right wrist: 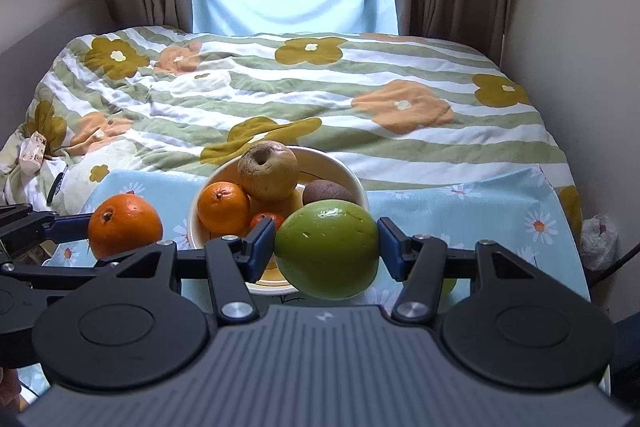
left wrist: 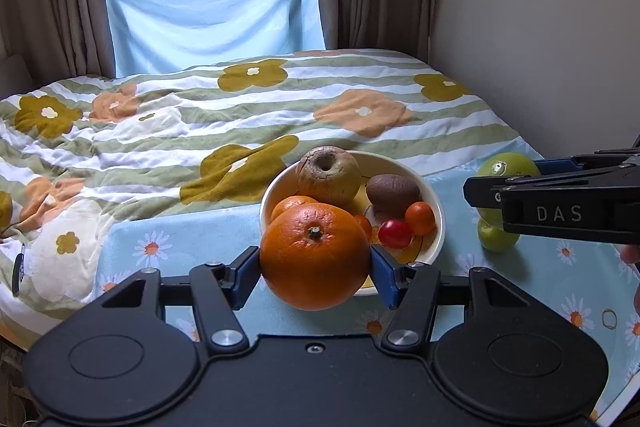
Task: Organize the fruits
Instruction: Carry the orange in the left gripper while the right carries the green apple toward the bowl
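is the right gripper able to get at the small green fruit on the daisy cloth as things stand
Probably not yet. The right gripper is shut on a large green round fruit, so its jaws are full. The small green fruit sits uncovered on the daisy cloth right beneath it, so the way is otherwise free.

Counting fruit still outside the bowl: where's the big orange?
The orange is gripped in the left tool, held just in front of the bowl.

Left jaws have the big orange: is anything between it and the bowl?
No barrier shows between the orange and the bowl. The bowl's near side already holds a smaller orange and a red tomato, leaving little bare space.
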